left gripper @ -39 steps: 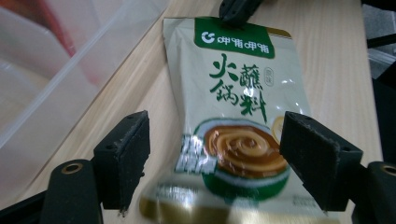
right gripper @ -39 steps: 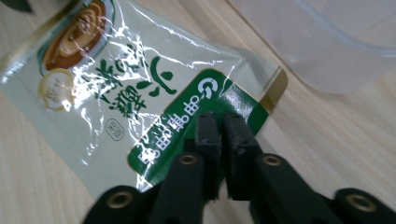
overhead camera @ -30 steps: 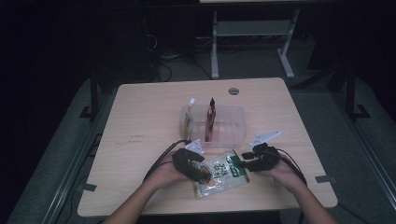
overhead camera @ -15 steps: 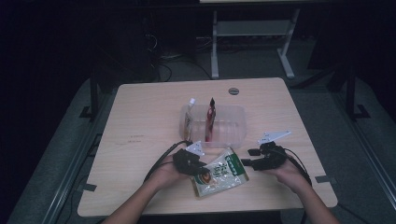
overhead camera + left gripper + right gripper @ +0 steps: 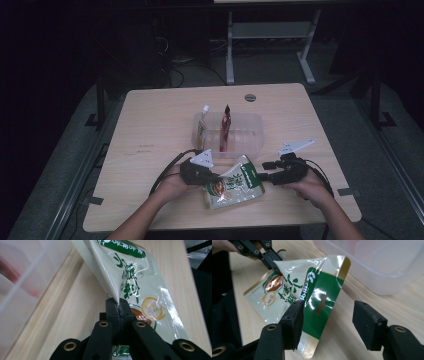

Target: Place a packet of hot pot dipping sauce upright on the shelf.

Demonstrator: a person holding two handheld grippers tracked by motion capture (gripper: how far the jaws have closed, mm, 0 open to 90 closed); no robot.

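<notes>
A pale snack bag (image 5: 235, 190) with a green top and green print lies near the table's front edge, between both grippers. My left gripper (image 5: 119, 303) is shut on a pinched fold of the bag's (image 5: 130, 282) side, lifting that edge off the wood. My right gripper (image 5: 329, 315) is open, and the bag's green header (image 5: 322, 292) stands between its jaws and touches the left one. In the high view the left gripper (image 5: 212, 176) is at the bag's left and the right gripper (image 5: 265, 176) at its right. The left gripper (image 5: 270, 261) also appears far off in the right gripper view.
A clear plastic bin (image 5: 250, 135) stands just behind the bag and holds a pale pouch (image 5: 201, 129) and a red packet (image 5: 226, 130), both upright. The wooden table (image 5: 150, 125) has a round grommet (image 5: 250, 97) near its far edge. Cables trail from both grippers.
The right gripper has shifted slightly to the right at the bag's green end. The left gripper keeps its hold and the bag has barely moved.
</notes>
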